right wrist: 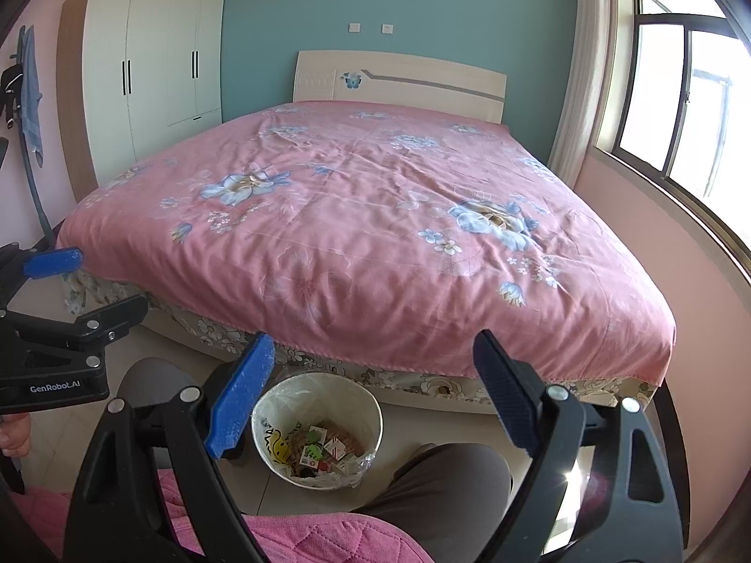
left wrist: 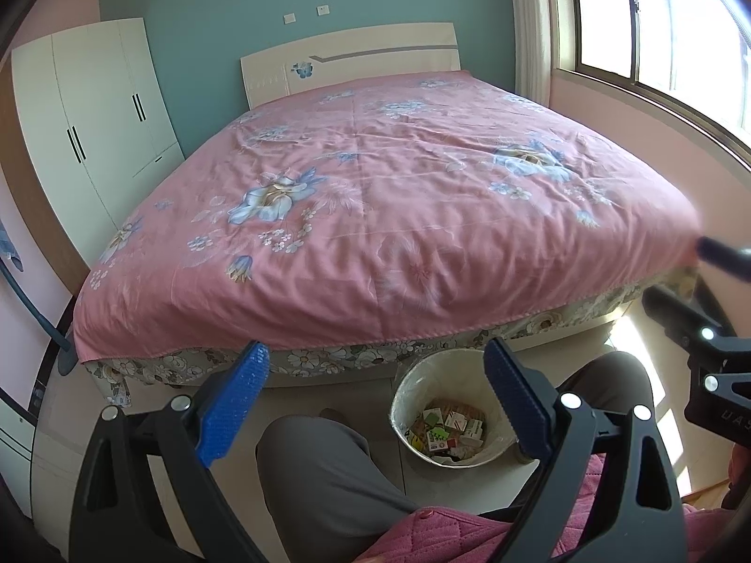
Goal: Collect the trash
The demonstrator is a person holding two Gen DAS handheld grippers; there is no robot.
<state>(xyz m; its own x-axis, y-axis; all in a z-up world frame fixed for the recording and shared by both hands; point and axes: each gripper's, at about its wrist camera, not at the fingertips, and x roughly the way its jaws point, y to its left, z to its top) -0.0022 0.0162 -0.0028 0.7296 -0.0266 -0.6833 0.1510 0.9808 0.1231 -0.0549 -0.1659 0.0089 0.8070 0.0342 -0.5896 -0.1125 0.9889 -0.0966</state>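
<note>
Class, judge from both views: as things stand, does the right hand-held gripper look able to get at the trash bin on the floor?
Probably yes. The right hand-held gripper is open and empty, the trash bin stands just below it with its mouth uncovered, and the person's knee sits to one side, not across the way.

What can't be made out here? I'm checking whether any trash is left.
- Floor under the bed: hidden by the floral skirt, both views.
- Packets in the waste bin: too small to read; the near part is covered by the left hand-held gripper in its view.
- Floor nearest the person: hidden by knees.
</note>
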